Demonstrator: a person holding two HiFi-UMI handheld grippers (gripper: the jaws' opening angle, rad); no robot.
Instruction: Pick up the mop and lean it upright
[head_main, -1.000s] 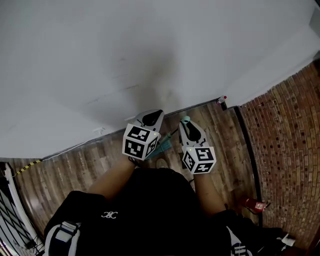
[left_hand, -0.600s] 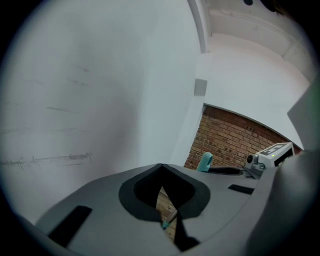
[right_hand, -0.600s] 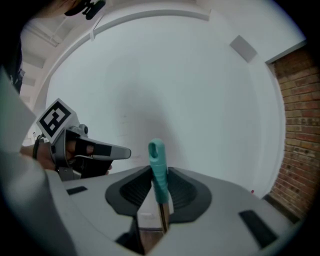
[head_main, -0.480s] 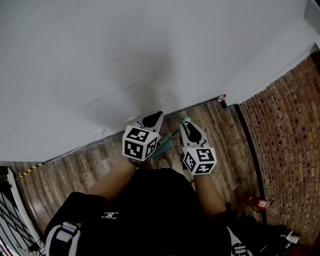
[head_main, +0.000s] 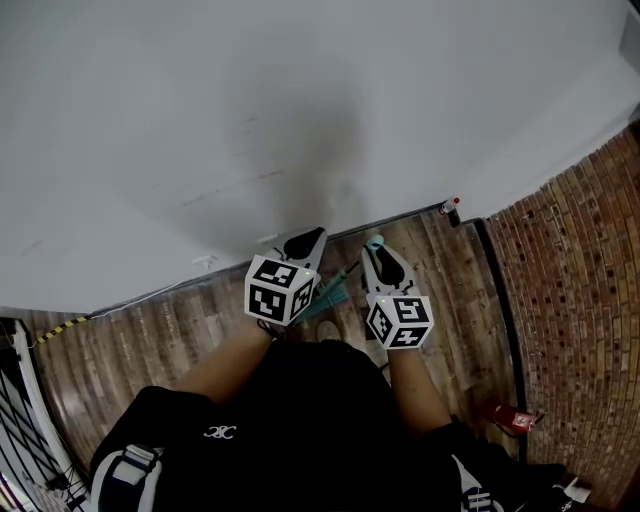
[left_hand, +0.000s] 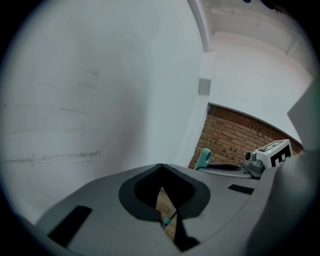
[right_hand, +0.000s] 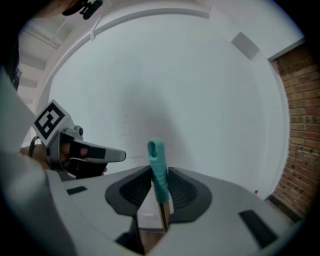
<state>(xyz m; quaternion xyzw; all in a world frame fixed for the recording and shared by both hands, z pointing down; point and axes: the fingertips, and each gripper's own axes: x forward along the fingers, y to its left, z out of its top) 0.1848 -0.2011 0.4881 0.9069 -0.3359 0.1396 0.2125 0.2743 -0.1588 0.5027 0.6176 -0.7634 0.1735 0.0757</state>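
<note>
I am looking steeply down at a strip of wooden floor that is running along the foot of a white wall straight ahead, so there is little room forward. To the right a brick wall is closing the corner, with a small red thing lying on the floor near its base. The floor is opening out more to the left, where a white frame is standing at the far edge. The right tongs are clenching the mop by its teal grip. The grip's rounded end is sticking up past the pads, close to the white wall. The shaft is running down and back toward me to the teal mop head, which is lying on the floor between the two tongs. The left tongs are hanging just beside the right ones, their tips closed together on nothing, and pointing at the wall.
</note>
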